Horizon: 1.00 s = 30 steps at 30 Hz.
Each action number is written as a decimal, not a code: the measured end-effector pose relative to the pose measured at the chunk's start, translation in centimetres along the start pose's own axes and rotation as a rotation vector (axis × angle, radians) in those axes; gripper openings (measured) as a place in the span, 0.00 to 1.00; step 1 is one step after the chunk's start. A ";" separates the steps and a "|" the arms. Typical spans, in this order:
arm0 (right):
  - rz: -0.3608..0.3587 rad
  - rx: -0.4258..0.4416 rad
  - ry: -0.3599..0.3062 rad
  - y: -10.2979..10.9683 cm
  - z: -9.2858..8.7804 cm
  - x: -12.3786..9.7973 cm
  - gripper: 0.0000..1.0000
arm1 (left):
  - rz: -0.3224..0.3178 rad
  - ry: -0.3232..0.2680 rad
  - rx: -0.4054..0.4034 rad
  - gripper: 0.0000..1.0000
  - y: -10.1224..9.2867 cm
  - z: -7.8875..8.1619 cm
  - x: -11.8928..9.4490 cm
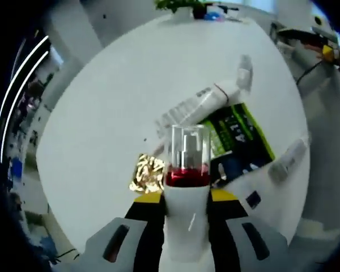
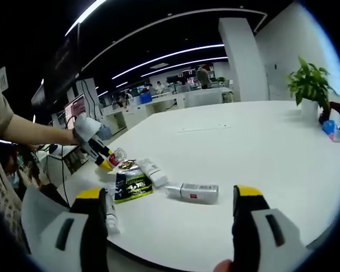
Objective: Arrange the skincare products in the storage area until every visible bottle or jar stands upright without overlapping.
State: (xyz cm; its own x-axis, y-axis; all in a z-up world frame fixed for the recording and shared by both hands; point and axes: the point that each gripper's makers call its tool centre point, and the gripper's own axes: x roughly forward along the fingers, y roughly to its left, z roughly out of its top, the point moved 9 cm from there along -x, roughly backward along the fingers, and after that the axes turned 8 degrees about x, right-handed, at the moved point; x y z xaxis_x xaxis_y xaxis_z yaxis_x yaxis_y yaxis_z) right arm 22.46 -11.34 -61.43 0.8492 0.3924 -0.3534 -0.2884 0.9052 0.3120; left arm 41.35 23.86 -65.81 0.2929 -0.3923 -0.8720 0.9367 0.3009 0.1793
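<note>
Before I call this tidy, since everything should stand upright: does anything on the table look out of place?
Yes. On the white table, the silver tube, the white tube and the green-black sachet all lie flat, close together. A gold foil packet lies beside them. The left gripper holds the clear-capped bottle.

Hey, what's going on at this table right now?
A person is tidying skincare products on a round white table with two handheld grippers. The left gripper is shut on a white bottle with a clear cap, held above the table. The right gripper is open and holds nothing. A grey tube, a white tube and a green sachet lie flat on the table, not yet stood up.
</note>
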 end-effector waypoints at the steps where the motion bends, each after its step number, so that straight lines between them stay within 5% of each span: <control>1: 0.002 -0.001 0.000 0.0 0.0 0.0 0.92 | 0.016 -0.015 -0.018 0.25 -0.1 -0.2 -0.3; 7: 0.018 -0.010 0.000 0.2 0.0 0.0 0.92 | 0.067 -0.058 -0.082 0.25 -0.4 -1.0 -1.6; 17: 0.037 -0.027 0.001 0.4 0.0 0.0 0.93 | 0.094 -0.307 -0.444 0.24 -1.9 -1.5 -4.7; 21: 0.045 -0.030 0.000 0.6 0.0 0.0 0.93 | 0.093 -0.406 -0.556 0.24 -2.5 -0.8 -5.2; 25: 0.056 -0.028 -0.005 0.7 0.1 0.0 0.93 | 0.090 -0.443 -0.565 0.24 -3.3 0.4 -5.8; 30: 0.075 -0.029 -0.008 0.9 0.2 0.0 0.93 | 0.010 -0.648 -0.679 0.24 -4.9 3.5 -7.5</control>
State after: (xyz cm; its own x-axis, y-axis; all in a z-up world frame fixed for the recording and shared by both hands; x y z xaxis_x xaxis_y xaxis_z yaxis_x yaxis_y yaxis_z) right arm 22.23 -10.56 -60.99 0.8283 0.4577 -0.3232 -0.3635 0.8779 0.3117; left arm 35.22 22.23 -58.58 0.5418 -0.7331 -0.4111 0.6805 0.6697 -0.2974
